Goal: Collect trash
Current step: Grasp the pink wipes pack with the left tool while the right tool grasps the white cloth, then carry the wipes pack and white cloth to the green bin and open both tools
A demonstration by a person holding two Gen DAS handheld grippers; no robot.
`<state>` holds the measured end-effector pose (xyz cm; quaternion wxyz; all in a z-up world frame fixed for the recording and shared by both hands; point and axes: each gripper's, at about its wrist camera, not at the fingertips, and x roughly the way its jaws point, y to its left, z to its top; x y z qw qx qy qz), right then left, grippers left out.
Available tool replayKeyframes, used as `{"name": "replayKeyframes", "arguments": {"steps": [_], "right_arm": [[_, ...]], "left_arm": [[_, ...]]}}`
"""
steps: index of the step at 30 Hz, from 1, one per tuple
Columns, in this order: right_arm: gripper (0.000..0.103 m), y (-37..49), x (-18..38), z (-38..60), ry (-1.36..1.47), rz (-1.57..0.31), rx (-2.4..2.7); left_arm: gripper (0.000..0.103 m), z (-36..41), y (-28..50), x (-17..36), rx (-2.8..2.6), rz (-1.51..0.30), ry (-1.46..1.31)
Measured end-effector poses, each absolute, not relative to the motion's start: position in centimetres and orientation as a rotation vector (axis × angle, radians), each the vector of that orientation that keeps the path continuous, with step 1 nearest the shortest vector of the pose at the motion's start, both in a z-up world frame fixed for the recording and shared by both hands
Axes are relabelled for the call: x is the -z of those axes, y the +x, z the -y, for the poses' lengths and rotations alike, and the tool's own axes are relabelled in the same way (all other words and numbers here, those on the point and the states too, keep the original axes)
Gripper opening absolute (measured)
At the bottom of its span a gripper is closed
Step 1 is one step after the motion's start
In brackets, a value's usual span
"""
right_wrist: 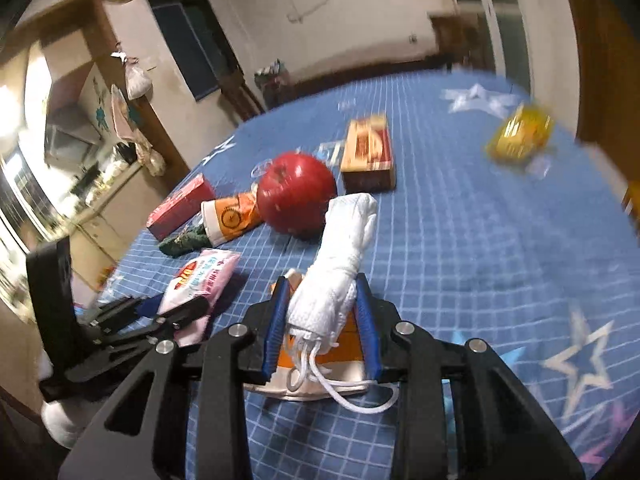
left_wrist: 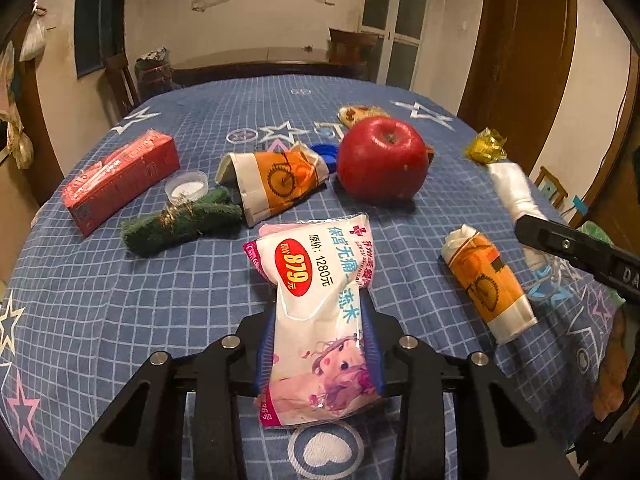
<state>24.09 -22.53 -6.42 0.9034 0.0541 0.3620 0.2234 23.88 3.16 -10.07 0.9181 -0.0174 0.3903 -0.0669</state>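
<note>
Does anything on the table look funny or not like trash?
Yes. The big red apple looks whole and fresh among the wrappers. Behind it, an orange paper cup lies squashed on its side, and another cup is tipped over too.

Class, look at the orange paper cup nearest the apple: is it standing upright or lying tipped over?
Tipped over. The orange paper cup lies on its side on the tablecloth, crumpled, left of the apple.
</note>
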Motion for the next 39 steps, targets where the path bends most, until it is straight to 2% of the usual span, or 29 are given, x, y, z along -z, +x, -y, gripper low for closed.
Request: {"name": "replayKeyframes", "arguments": {"steps": [14, 39], "right_arm": [[0.031, 19.0, 4.6, 21.2, -0.043, -0.577, -0.419], [0.031, 14.6, 2.3, 22.6, -0.078, -0.355, -0.354]], "left_arm": [[0.038, -2.1, 19.6, 5.1, 0.155, -0.657, -0.061], [0.038, 2.5, 11.5, -0.4, 0.108, -0.379, -0.004]]}}
